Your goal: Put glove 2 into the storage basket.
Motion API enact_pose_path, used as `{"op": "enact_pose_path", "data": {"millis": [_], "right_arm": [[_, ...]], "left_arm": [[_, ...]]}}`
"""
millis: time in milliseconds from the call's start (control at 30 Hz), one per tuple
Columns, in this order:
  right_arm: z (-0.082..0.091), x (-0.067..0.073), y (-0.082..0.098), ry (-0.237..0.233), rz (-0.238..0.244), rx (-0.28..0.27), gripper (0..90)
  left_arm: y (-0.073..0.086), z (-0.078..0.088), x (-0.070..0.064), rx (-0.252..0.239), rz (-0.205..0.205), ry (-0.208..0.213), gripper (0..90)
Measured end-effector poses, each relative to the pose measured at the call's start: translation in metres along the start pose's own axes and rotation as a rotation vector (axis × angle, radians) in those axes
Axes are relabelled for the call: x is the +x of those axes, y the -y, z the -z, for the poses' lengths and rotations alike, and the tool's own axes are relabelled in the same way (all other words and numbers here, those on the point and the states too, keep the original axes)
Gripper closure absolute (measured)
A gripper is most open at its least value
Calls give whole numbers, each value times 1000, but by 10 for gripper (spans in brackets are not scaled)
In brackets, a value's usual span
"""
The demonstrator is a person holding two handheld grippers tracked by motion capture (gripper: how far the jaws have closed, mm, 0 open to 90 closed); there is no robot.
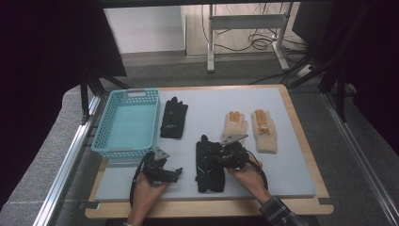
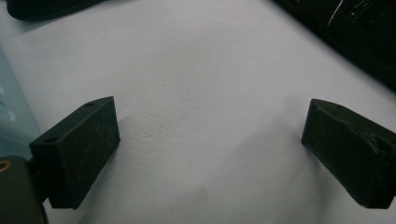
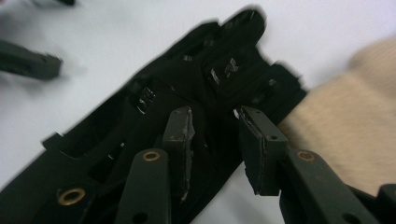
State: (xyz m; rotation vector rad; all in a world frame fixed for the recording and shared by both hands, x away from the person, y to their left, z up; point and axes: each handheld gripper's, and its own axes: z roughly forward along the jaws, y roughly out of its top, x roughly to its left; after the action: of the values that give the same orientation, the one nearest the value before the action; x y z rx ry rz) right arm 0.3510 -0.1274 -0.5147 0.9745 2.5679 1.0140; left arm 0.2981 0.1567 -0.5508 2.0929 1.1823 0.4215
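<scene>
Currently: right gripper (image 3: 212, 135), jaws narrowly parted, over near black fabric glove (image 3: 154, 121); left gripper (image 2: 210, 149) wide apart, holding nothing.

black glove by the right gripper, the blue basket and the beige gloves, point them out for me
black glove (image 1: 209, 169), high view, on its palm
blue basket (image 1: 123, 151), high view, on its near rim
left beige glove (image 1: 234, 127), high view, on its palm
right beige glove (image 1: 266, 140), high view, on its cuff

A lab-like recording bay: black curtains (image 1: 42, 56), metal rails (image 1: 66, 160), cables (image 1: 254, 42) under a bare desk frame (image 1: 244, 23).
</scene>
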Motion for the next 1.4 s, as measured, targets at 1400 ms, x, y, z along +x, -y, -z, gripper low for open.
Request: {"op": "enact_pose_path", "data": {"millis": [1400], "right_arm": [[-115, -9, -135, -67, 66, -56, 475]], "left_arm": [[0, 0, 0, 0, 1, 3, 45]]}}
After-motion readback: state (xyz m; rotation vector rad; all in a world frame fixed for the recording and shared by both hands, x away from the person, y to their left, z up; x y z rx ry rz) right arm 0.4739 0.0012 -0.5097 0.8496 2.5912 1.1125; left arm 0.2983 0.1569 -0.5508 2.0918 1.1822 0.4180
